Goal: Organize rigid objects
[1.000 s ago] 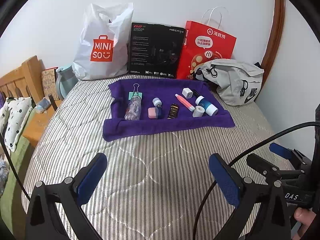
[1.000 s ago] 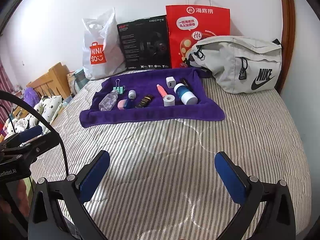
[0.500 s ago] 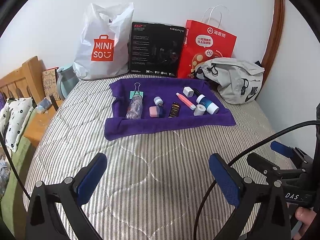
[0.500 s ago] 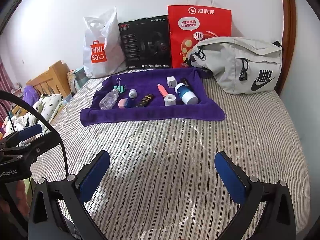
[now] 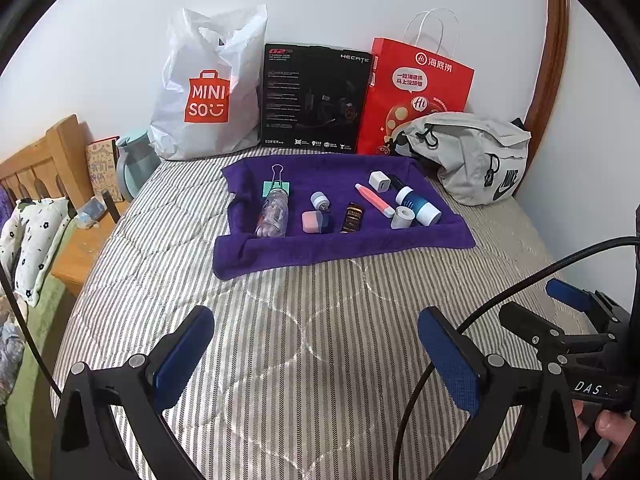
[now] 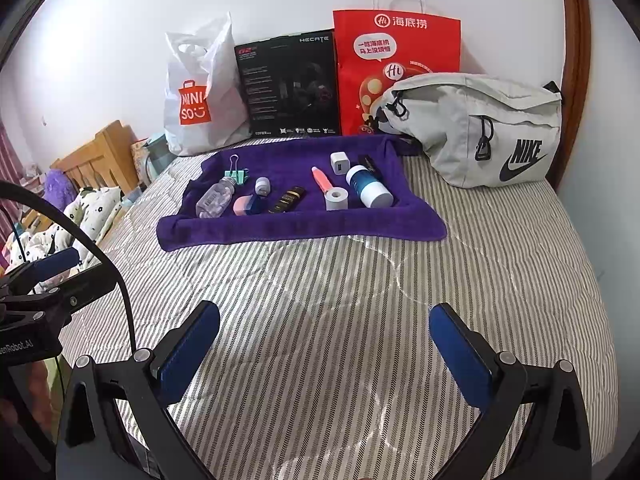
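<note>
Both of your grippers hang low over the striped quilt at the bottom of their frames, the left gripper and the right gripper each with jaws spread wide and nothing between the blue pads. Everything the task concerns sits well ahead of you, in the upper middle of both views, on the purple towel: from left to right in the left view, a clear bottle lying with its neck against a teal binder clip, a small grey-capped piece, a pink and blue eraser-like block, a dark gold-labelled tube, a pink tube, a white charger cube, a white tape roll and a blue and white cylinder. A grey Nike bag slumps just beyond the towel's right corner. Whether these pieces lie loosely scattered and waiting, or this rough row is the tidy result, the scene could pass for either, so take no piece on assumption. If you do reach in, mind the crowding at the right: the roll, the cylinder and the pink tube lie close, possibly touching, so come from above with the jaws aligned across one piece's narrow side. The bottle and cylinder would likely roll on the soft towel; close on them squarely across the body.
</note>
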`<state>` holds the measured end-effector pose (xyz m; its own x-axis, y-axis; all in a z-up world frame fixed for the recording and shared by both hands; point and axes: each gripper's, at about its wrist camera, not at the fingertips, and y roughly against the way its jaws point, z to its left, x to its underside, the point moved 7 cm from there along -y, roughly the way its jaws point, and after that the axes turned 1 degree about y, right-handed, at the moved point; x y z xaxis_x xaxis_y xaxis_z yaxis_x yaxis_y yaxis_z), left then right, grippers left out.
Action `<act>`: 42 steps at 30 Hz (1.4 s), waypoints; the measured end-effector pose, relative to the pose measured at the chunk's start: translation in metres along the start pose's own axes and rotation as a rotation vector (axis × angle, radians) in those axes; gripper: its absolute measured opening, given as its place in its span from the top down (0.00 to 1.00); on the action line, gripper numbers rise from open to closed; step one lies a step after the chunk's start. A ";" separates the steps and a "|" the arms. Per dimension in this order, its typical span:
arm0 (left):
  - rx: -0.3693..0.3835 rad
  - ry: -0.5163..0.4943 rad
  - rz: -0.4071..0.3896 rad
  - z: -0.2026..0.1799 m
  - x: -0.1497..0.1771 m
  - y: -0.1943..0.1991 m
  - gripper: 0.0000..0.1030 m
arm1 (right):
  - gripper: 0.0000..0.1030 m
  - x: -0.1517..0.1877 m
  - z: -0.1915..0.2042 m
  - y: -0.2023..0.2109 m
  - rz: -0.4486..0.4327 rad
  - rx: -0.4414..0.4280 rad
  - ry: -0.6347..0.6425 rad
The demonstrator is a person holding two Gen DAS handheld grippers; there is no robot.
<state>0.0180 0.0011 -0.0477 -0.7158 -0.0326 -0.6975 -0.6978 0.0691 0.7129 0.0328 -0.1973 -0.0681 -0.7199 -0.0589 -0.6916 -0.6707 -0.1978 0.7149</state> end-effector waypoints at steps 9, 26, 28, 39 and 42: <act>-0.004 -0.013 0.005 0.000 0.001 -0.001 0.00 | 0.00 0.000 -0.001 0.000 0.000 0.002 0.001; -0.012 -0.014 0.009 0.004 0.001 0.000 0.00 | 0.00 0.001 -0.002 -0.001 0.004 0.005 0.002; -0.013 -0.015 0.010 0.004 0.001 0.000 0.00 | 0.00 0.002 -0.002 -0.002 0.006 0.003 0.004; -0.015 -0.014 0.007 0.005 0.001 0.000 0.00 | 0.00 0.002 0.000 -0.002 0.007 -0.004 0.014; -0.014 -0.015 0.005 0.007 0.001 0.000 0.00 | 0.00 0.001 0.001 -0.002 0.009 -0.002 0.016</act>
<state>0.0174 0.0082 -0.0485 -0.7191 -0.0175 -0.6947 -0.6944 0.0553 0.7174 0.0330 -0.1962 -0.0705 -0.7230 -0.0763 -0.6866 -0.6636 -0.1995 0.7210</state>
